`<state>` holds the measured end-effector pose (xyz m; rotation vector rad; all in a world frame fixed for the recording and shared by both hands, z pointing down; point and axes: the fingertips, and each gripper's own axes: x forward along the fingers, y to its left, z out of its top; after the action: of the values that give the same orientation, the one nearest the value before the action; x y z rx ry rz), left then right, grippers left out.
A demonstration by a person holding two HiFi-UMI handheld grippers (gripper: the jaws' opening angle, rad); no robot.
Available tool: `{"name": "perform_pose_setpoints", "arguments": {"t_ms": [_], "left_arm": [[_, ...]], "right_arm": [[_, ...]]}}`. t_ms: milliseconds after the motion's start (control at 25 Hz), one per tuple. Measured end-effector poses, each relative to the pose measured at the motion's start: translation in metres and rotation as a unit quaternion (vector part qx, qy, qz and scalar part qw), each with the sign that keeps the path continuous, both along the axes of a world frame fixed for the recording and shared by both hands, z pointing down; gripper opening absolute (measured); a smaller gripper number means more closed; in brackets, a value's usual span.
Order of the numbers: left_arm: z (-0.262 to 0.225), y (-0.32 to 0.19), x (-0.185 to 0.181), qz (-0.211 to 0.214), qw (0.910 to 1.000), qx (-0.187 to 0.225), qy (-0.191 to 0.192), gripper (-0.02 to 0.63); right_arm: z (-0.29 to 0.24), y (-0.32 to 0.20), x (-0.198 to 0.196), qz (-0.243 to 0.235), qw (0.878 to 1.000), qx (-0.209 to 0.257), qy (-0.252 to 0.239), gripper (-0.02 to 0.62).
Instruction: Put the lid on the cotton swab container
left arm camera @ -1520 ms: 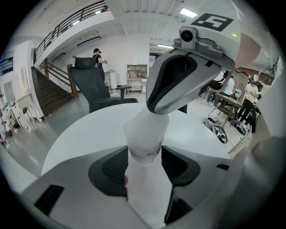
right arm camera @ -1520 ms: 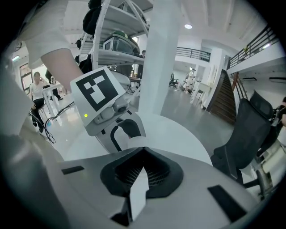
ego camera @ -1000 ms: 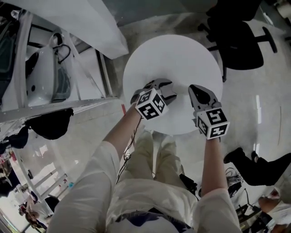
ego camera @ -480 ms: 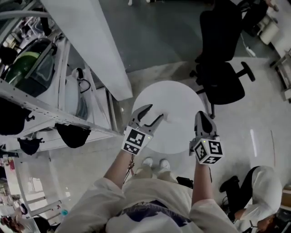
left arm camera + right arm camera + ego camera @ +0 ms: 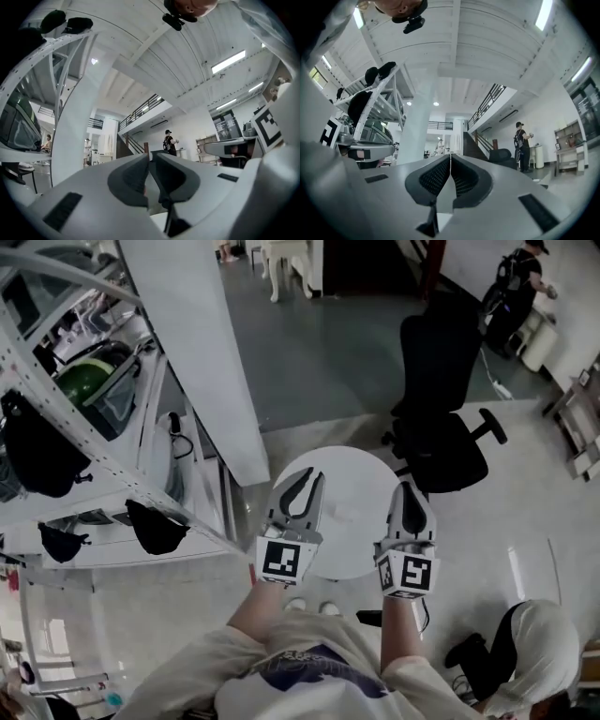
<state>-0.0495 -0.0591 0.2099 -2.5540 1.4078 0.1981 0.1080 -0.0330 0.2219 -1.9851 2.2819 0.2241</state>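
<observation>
Both grippers are held up over a small round white table (image 5: 361,474). My left gripper (image 5: 310,482) hangs over the table's left part. Its jaws are closing, a narrow gap still shows between them, and nothing is in it. My right gripper (image 5: 410,489) is over the table's right edge, shut and empty. A faint pale speck (image 5: 343,512) lies on the table between them, too small to identify. No cotton swab container or lid can be made out. The left gripper view (image 5: 152,157) and the right gripper view (image 5: 450,157) look level across a hall, not at the table.
A black office chair (image 5: 441,427) stands just behind the table on the right. A white shelf rack (image 5: 84,427) and a white pillar (image 5: 202,352) close in the left side. A person (image 5: 517,282) stands far back, and another crouches at the lower right (image 5: 544,652).
The head view has pulled up and away, so the table looks much smaller. Both grippers now point forward side by side. The left jaws stand narrower than before.
</observation>
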Motion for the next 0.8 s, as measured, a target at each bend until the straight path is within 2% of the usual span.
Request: {"name": "perform_pose_setpoints", "arguments": {"t_ms": [120,320,640,800], "left_arm": [[-0.005,0.006,0.002,-0.009,0.9998,0.004,0.019,0.001],[-0.022,0.008,0.012,-0.008,0.9993,0.025,0.027,-0.002],[-0.040,0.007,0.020,0.001,0.9983,0.051,0.028,-0.002],[-0.037,0.005,0.021,0.002,0.9986,0.046,0.027,-0.002]], "right_arm": [[-0.008,0.007,-0.005,0.003,1.000,0.025,0.014,0.015],[-0.015,0.010,-0.011,0.000,0.998,0.037,0.047,0.014],[-0.023,0.011,-0.011,-0.001,0.997,0.044,0.055,0.011],[-0.023,0.010,-0.010,0.002,0.998,0.043,0.056,0.009]]}}
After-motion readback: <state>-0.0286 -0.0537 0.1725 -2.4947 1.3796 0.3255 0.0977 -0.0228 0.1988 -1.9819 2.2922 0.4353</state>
